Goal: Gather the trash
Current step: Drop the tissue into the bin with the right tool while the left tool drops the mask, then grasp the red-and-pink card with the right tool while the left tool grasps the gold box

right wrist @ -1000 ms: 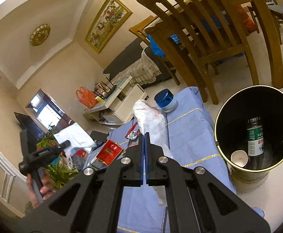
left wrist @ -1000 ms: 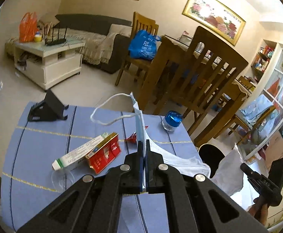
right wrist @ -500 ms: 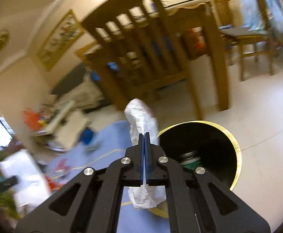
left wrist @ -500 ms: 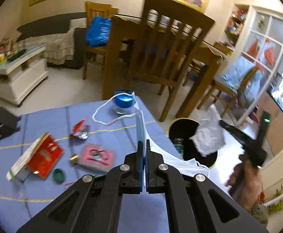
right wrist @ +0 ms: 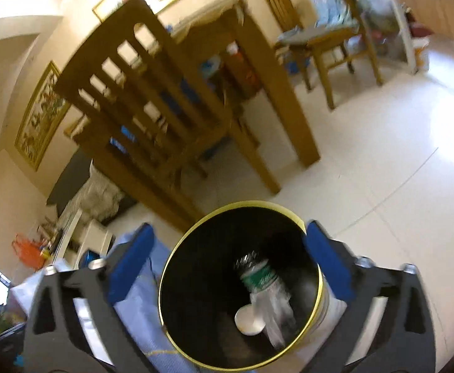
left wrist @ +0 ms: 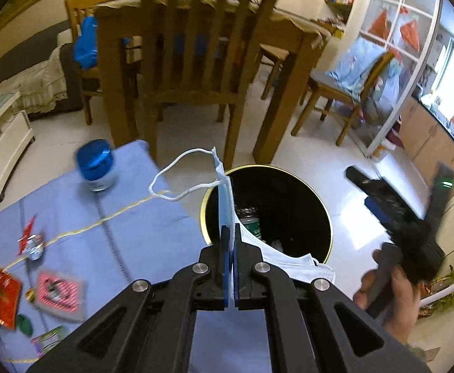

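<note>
Black bin (left wrist: 267,186) on floor, touching the blue-cloth table's corner. Right gripper (right wrist: 227,267) over bin, jaws opening, nothing between. Left gripper (left wrist: 230,248) pinches face mask (left wrist: 224,192) above bin rim. Step: dropping; next, release mask inside.

This is a lived-in home, an open living and dining room. A wooden dining table (left wrist: 292,35) with slatted chairs (left wrist: 196,46) fills the upper middle of the left wrist view, and a dark sofa (left wrist: 25,59) with a lace throw sits at the upper left beside a white coffee table (left wrist: 0,143). Framed flower paintings (right wrist: 40,115) hang on cream walls at the left of the right wrist view. The pale tiled floor (right wrist: 398,155) shines at the right there.
</note>
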{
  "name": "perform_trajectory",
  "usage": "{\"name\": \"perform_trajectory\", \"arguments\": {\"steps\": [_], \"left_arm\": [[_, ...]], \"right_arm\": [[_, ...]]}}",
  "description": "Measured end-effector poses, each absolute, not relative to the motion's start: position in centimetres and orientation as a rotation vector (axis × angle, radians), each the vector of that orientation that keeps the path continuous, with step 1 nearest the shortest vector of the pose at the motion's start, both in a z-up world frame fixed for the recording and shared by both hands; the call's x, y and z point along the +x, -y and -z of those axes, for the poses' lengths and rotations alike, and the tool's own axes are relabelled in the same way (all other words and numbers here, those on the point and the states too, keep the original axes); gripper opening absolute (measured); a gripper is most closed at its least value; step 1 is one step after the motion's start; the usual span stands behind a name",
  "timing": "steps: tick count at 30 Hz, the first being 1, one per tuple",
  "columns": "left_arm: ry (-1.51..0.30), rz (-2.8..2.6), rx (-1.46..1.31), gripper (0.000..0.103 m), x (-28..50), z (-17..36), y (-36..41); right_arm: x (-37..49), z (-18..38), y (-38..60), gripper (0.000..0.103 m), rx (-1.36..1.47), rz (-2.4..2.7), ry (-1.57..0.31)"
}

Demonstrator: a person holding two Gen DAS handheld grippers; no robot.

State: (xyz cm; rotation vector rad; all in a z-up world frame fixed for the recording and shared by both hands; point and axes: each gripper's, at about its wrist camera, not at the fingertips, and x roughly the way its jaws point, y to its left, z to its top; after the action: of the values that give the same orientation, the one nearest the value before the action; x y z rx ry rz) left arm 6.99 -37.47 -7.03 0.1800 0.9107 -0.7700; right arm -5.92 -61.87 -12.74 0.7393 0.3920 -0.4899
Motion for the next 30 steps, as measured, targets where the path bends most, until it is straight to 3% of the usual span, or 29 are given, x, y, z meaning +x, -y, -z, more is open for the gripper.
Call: {"name": "perform_trajectory", "arguments": {"steps": [9, 11, 12, 13, 20, 23, 25, 30], "left_arm": [[-0.927, 0.847, 0.304, 0.004, 7.6, 9.6, 45.8], [-0.929, 0.842, 0.336, 0.024, 7.6, 10.4, 46.6], [-0.92, 0.826, 0.353, 0.048, 7.5, 10.5, 46.9], [-0.896, 0.792, 0.372, 0.055, 7.4, 10.7, 46.9], [-0.94, 0.804, 0.298, 0.061, 7.3, 10.8, 42.9], [-0.937, 0.775, 0.254, 0.073, 6.1, 10.1, 38.4], [-0.934, 0.75, 0.211, 0.091, 5.1, 9.9, 34.8], [-0.921, 0.633, 0.129, 0.096, 2.7, 10.2, 23.8]], "right_arm": [[-15.1, 8.6, 62.6, 0.098, 0.634, 0.963, -0.105], [-16.0, 8.9, 63.2, 0.098, 0.655, 0.994, -0.108], [-15.9, 9.4, 63.7, 0.098, 0.676, 0.981, -0.128], [-15.5, 10.0, 64.3, 0.098, 0.699, 0.965, -0.162], [-14.8, 9.7, 63.0, 0.098, 0.676, 0.884, -0.118], [-11.3, 9.5, 61.3, 0.098, 0.611, 0.733, -0.186], [-8.9, 9.0, 58.8, 0.098, 0.516, 0.638, -0.216], [-2.4, 8.5, 50.8, 0.098, 0.333, 0.33, -0.394]]}}
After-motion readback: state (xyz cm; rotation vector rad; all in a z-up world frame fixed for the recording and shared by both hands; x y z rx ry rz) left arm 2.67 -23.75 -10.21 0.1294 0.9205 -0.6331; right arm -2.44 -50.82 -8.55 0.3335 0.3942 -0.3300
